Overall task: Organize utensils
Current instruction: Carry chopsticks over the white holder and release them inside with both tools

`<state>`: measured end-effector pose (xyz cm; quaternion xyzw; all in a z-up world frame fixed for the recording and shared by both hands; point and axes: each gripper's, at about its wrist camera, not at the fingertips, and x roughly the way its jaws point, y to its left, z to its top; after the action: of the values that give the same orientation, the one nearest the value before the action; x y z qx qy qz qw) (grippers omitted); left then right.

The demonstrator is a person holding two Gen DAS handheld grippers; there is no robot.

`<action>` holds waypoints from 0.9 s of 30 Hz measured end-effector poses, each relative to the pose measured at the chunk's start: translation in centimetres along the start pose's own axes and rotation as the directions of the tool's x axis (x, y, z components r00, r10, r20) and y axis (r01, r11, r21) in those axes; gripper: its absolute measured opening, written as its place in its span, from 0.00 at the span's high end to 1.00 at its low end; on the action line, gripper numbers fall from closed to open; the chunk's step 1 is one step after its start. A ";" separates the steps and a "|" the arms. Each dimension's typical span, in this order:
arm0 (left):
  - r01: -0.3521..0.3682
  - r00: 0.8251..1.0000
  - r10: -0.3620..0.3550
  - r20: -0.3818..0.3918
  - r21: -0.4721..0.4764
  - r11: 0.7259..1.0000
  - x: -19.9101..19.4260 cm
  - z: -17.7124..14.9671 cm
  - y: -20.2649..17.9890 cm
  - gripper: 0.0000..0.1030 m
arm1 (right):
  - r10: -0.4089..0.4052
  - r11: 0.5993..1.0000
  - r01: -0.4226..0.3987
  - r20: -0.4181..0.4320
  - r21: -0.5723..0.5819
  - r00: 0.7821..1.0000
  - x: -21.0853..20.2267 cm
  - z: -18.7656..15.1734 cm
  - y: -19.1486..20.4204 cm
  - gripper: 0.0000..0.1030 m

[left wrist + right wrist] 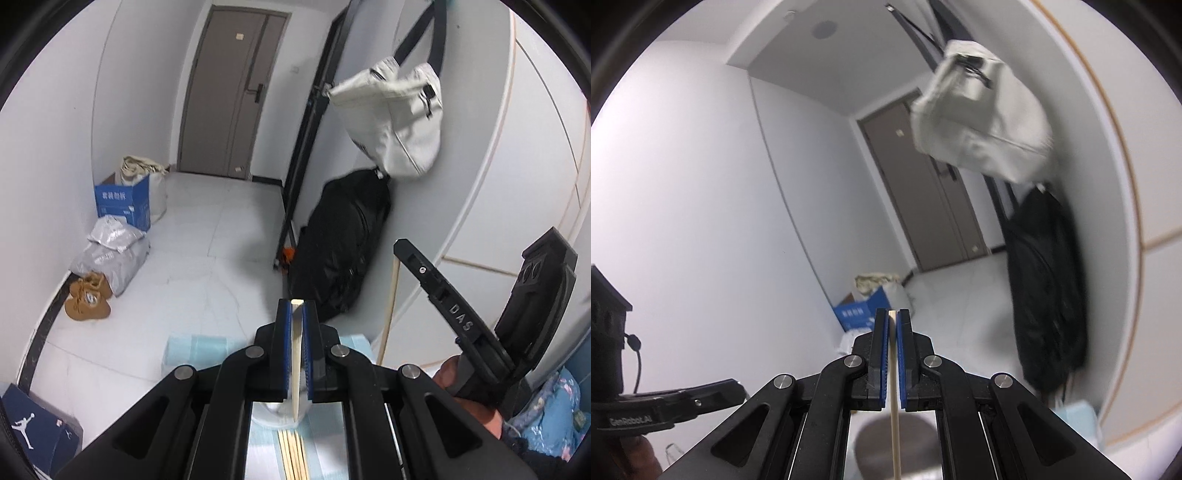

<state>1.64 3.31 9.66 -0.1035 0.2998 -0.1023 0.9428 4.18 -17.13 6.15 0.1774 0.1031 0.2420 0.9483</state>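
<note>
Chopstick (296, 354) number one stands clamped between the blue pads of the left gripper (296, 314), its square top poking just above the fingertips and its thin end hanging down over a white cup (275, 411) directly below. A second chopstick (893, 369) is pinched the same way in the right gripper (893, 317), running down toward the dark mouth of what looks like a cup (882, 439) under that gripper. Both sets of jaws are closed tight on their sticks, with no slack visible either side.

More loose chopsticks (293, 456) lie side by side on a pale blue mat (184, 349), just nearer than the cup in the left wrist view. The right gripper's body (480, 332) also shows at the right of that view, held by a hand (448, 373) (only partly seen).

The step in hand looks like dropping each stick upright into the cup. To do it well, keep each stick near vertical, centre its lower tip over the opening before lowering, and bring the two down one after the other so they do not knock together. Let go only once the tip is well inside the rim, since a thin stick released high could bounce out or tip the cup.

Farther off are a brown door (229, 92), a white bag (395, 118) hanging on the right wall, and a blue box (123, 201) at the far left.
</note>
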 end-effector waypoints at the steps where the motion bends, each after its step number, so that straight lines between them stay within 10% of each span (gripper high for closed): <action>1: -0.009 1.000 0.009 0.017 0.000 1.000 0.2 0.6 0.2 0.98 | 0.001 1.000 -0.001 0.014 -0.009 1.000 0.9 0.4 0.2 0.97; 10: -0.034 0.991 0.038 0.126 -0.030 0.999 1.7 1.8 1.8 0.98 | -0.020 0.998 0.017 0.044 0.057 0.999 7.5 1.3 -0.5 0.97; 27: -0.055 0.998 0.055 0.024 -0.003 0.998 6.2 0.5 3.4 0.98 | -0.107 0.991 0.101 0.071 0.091 0.992 12.9 -2.3 -1.9 0.97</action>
<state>7.31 5.11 5.83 -0.0974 0.2912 -0.0749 0.9487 15.47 -11.61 1.91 0.2220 0.0864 0.1806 0.9543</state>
